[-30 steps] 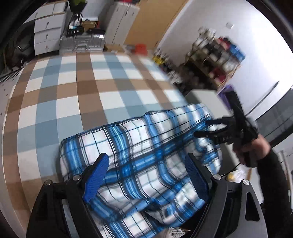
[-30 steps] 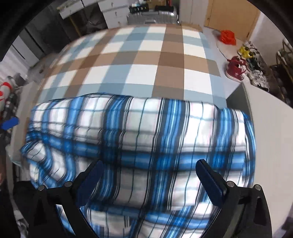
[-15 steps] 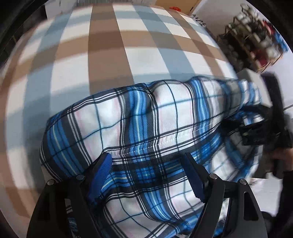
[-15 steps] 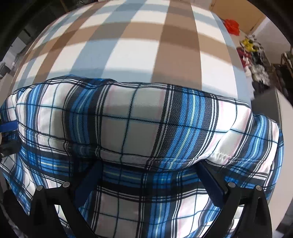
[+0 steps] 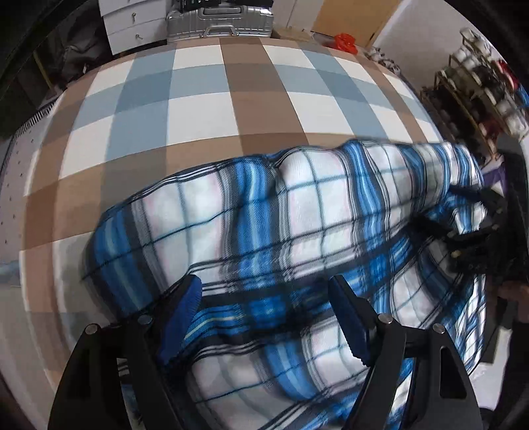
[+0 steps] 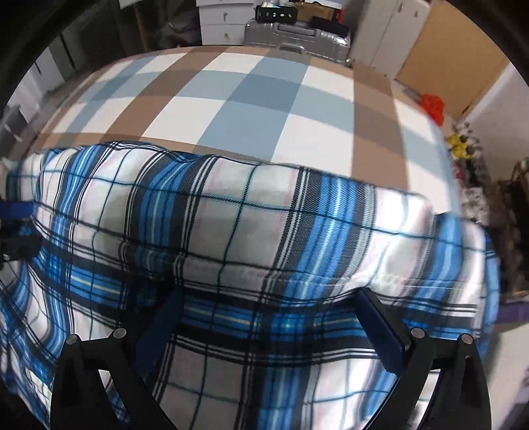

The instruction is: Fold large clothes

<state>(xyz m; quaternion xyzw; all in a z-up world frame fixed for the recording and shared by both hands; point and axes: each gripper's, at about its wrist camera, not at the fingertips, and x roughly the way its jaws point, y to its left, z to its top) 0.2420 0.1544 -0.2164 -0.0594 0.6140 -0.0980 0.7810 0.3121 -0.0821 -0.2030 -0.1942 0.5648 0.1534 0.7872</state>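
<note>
Bedroom, checked bed (image 5: 205,109), suitcase (image 5: 220,21), drawers (image 5: 132,24)

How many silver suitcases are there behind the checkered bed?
1: the silver suitcase stands past the far edge of the checkered bed, beside white drawers. More may be hidden.

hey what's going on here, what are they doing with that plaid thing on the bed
A person is folding a blue plaid garment on a bed with a checkered cover. The left hand-held gripper and the right hand-held gripper each hover over the garment with fingers spread wide, not pinching it. The fabric lies doubled over with a rounded fold along its far edge.
</note>
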